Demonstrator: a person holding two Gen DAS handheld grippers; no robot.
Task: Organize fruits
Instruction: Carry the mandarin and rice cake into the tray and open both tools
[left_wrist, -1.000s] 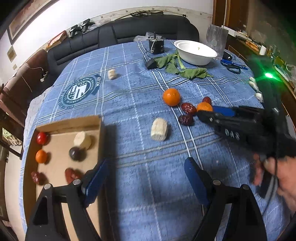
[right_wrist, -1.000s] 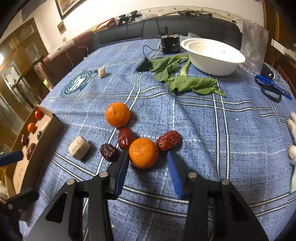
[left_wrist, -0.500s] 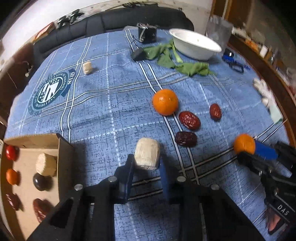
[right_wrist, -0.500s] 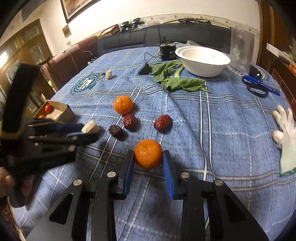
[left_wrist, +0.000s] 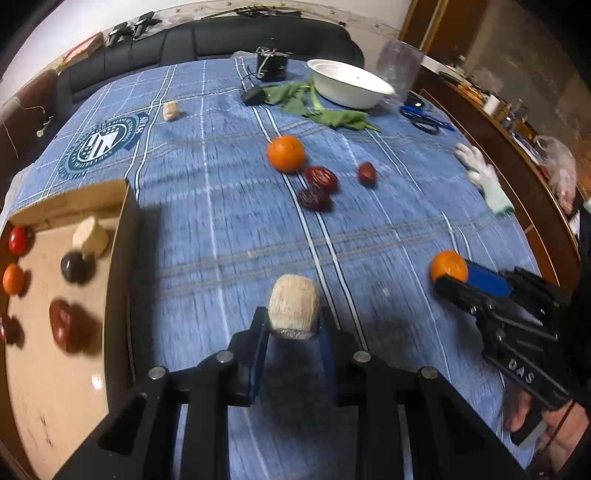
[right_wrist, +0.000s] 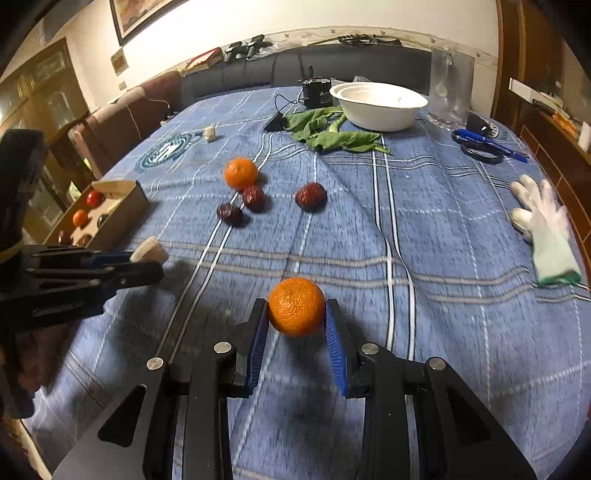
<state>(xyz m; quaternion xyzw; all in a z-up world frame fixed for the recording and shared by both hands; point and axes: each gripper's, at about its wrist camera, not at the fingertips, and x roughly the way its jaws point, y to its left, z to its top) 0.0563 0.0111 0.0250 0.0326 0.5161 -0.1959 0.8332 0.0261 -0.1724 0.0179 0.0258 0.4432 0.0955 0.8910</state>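
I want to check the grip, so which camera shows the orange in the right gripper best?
The right wrist view: the orange sits large between both jaws. The left wrist view shows it small, at the far side, partly hidden.

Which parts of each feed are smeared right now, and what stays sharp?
Left wrist view: cardboard box fruits and dark red dates are motion-smeared; the beige cylindrical chunk in the left claw stays sharp. Right wrist view: white glove smeared; gripped orange tangerine crisp.

Cardboard box (left_wrist: 125, 236): my left view cuts off its left and lower edges; fruit inside smeared by blur. White glove (right_wrist: 546, 229): blurred. Far sofa clutter (right_wrist: 243, 48): too small for me to identify. Dates (left_wrist: 317, 188): slightly blurred.
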